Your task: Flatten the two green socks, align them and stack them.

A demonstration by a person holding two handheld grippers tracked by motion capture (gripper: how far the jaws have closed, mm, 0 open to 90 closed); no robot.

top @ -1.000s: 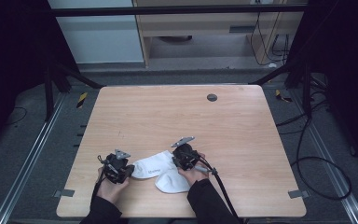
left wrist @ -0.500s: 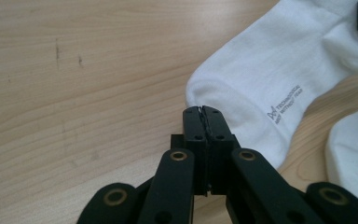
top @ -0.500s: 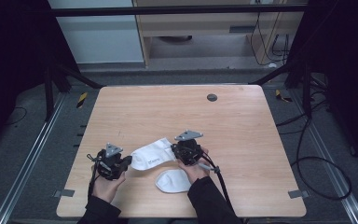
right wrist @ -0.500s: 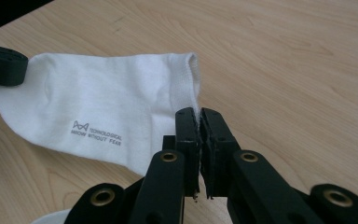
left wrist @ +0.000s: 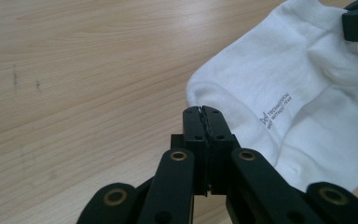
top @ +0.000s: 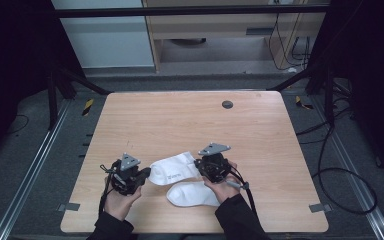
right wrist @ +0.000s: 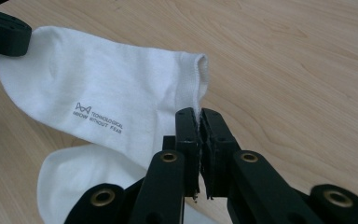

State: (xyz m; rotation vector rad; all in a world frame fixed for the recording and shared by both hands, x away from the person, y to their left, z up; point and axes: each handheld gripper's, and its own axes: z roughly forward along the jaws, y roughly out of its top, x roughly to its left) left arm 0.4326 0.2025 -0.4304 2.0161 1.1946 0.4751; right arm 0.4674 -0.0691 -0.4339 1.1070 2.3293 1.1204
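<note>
Even soft light, dark blurred surroundings

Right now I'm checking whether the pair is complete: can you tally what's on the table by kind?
White socks: 2, one held up between the left gripper and right gripper, one lying flat on the wooden table
Grippers: 2
Total: 4

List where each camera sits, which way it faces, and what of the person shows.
High view: above the table, looking forward and down; forearms, left gripper, right gripper.
Left gripper view: along shut jaws pinching the printed sock.
Right gripper view: along shut jaws pinching its cuff; second sock below.
Shared: printed sock.
</note>
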